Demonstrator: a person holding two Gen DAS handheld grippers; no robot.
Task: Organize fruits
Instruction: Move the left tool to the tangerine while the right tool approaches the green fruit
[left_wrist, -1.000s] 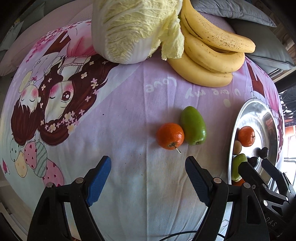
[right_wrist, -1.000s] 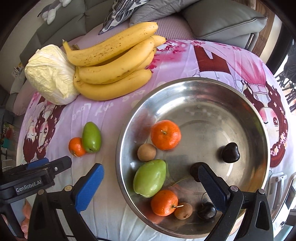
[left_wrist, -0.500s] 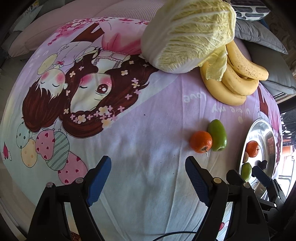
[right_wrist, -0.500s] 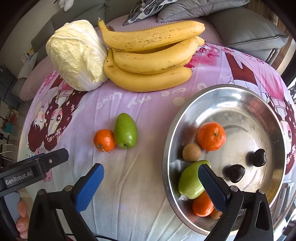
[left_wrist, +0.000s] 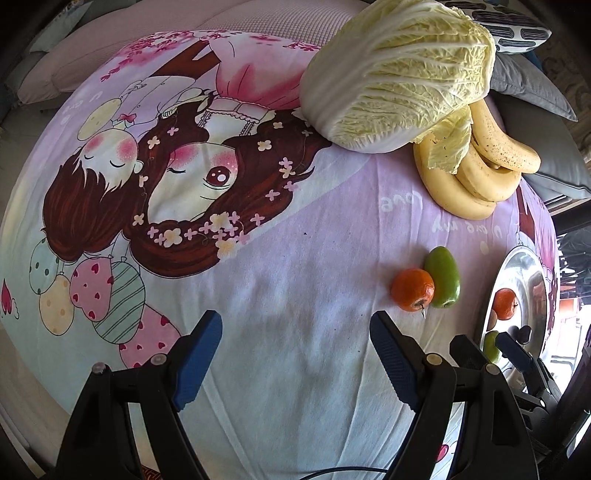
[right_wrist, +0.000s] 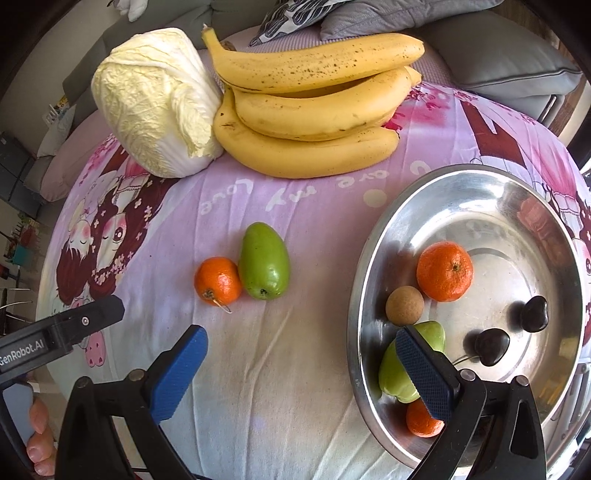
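The bowl (right_wrist: 373, 258), a wide steel one, already holds part of the fruit: a tangerine (right_wrist: 444, 271), a small brown round fruit (right_wrist: 404, 305), a green fruit (right_wrist: 400, 373) partly behind the right tool's finger, a second orange (right_wrist: 421, 421) low at the rim, and two dark cherry-like fruits (right_wrist: 491, 346) on the far side. That looks like more than half of the small fruit gathered.

Still out on the cloth (right_wrist: 295, 350) are an orange (right_wrist: 218, 282) with a stem and a green mango (right_wrist: 263, 266), touching each other, well left of the bowl. In the left view the same pair sits right of centre: orange (left_wrist: 413, 290), mango (left_wrist: 442, 277), with the bowl's rim (left_wrist: 517, 266) at the edge. Further back lies a bunch of bananas (right_wrist: 310, 110), touching a cabbage (right_wrist: 155, 99). The bananas would likely count as fruit to be placed; the cabbage probably stays.

The right tool (right_wrist: 301, 373) is wide open and holds nothing, one finger over the cloth, the other over the bowl's near edge. The left tool (left_wrist: 295, 354) is likewise spread wide and empty, above bare cloth, the loose pair near and to its right.

Next comes, I judge, picking up the orange or mango; either tool is placed to reach them.
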